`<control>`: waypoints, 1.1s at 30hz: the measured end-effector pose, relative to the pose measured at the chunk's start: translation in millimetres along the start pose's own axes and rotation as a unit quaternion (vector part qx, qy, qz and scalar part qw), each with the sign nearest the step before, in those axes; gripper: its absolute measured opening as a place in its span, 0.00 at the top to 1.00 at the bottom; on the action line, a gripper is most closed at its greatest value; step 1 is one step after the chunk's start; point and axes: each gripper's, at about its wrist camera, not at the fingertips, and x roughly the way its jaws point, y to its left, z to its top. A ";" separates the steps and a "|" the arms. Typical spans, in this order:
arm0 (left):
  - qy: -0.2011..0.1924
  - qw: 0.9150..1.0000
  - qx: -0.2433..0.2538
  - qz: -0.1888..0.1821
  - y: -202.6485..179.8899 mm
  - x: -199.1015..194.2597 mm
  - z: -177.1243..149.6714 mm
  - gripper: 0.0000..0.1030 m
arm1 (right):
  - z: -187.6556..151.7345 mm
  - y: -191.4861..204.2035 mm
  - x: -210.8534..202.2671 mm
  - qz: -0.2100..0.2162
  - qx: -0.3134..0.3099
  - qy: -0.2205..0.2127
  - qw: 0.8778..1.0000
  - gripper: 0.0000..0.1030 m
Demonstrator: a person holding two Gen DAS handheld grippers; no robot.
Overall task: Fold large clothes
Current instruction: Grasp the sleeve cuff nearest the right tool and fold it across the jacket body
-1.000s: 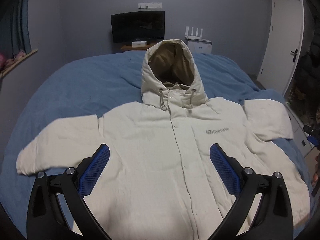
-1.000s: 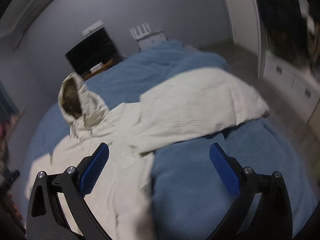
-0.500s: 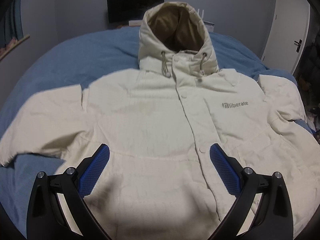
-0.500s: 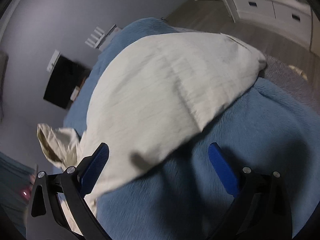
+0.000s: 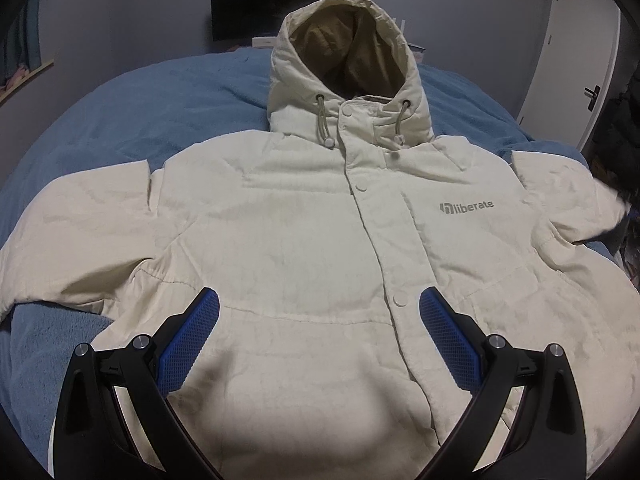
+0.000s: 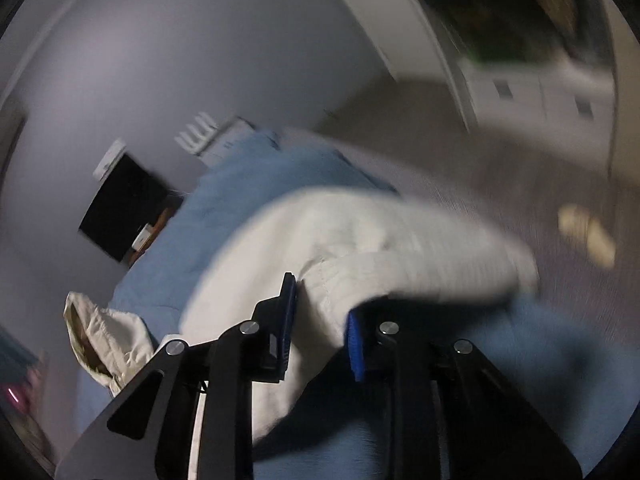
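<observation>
A cream hooded jacket (image 5: pixel 304 232) lies face up on a blue bed (image 5: pixel 168 108), front snapped shut, hood (image 5: pixel 348 56) at the far end, both sleeves spread out. My left gripper (image 5: pixel 316 320) is open and empty, hovering over the jacket's lower front. In the right wrist view my right gripper (image 6: pixel 320 308) is shut on the jacket's sleeve (image 6: pixel 384 248) and holds it a little above the bed (image 6: pixel 500 364). The hood (image 6: pixel 100 340) shows at lower left there. That view is blurred by motion.
A dark monitor (image 5: pixel 268 8) stands on a shelf against the grey wall beyond the bed. A white door (image 5: pixel 576 52) is at the right. White drawers (image 6: pixel 540 96) and wooden floor (image 6: pixel 460 160) lie past the bed's right side.
My right gripper has closed on the sleeve and lifted it off the bed. My left gripper has moved forward and lower over the jacket and stays open.
</observation>
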 end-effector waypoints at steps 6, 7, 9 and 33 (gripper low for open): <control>0.003 1.000 -0.004 -0.002 2.4 2.0 -1.4 0.06 | 1.9 140.1 -69.3 0.107 -0.132 -0.041 0.985 0.83; 0.002 1.000 -0.006 -0.002 3.2 1.6 -1.5 0.06 | -4.2 159.5 -77.9 0.123 -0.151 -0.041 0.980 0.83; -0.003 1.000 -0.010 -0.003 5.0 -0.2 -2.3 0.06 | -26.9 212.3 -96.9 0.165 -0.205 -0.034 0.964 0.83; -0.012 0.999 -0.032 0.001 16.0 -0.5 -7.9 0.06 | -290.7 279.6 -2.3 0.225 -0.269 0.302 0.887 0.32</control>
